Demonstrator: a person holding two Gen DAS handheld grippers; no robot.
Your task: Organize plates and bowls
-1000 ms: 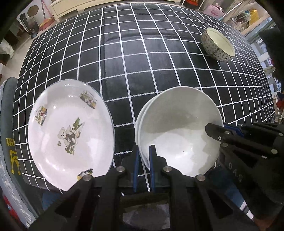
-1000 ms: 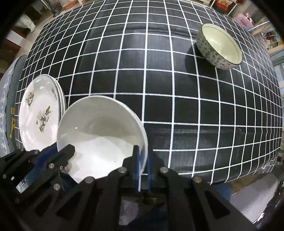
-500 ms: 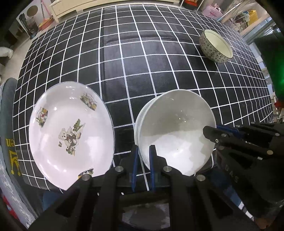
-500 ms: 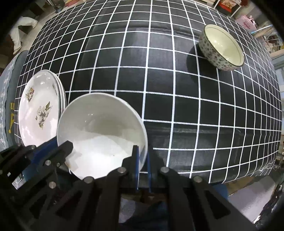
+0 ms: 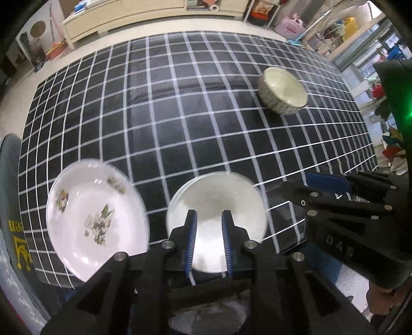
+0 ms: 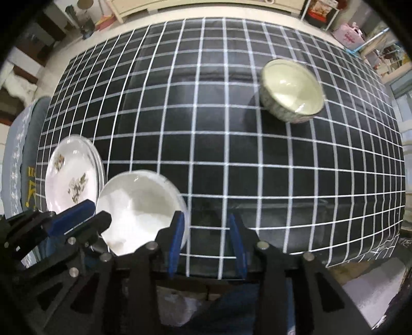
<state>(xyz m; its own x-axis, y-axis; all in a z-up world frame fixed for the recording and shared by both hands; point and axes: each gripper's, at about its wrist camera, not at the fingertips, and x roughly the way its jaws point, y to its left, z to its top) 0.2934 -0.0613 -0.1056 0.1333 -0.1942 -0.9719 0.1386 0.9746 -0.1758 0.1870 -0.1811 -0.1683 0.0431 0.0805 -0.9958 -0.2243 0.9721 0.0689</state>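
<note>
A white bowl, nested on another white dish, rests on the checked tablecloth near its front edge. To its left lies a white plate with a bear print. Far right at the back stands a patterned bowl. My left gripper hovers over the white bowl's near rim, jaws opening, its pads not pressing on anything. My right gripper is beside the bowl's right rim, jaws opening, only tablecloth between its fingers.
A grey cushioned seat with yellow lettering sits off the table's left edge. Low cabinets and shelves with clutter line the room beyond the table. The table's front edge runs just under both grippers.
Both grippers have let go of the white bowl's rim and spread their fingers. Both have risen, so the table and dishes look smaller. The bowl stays in place.
</note>
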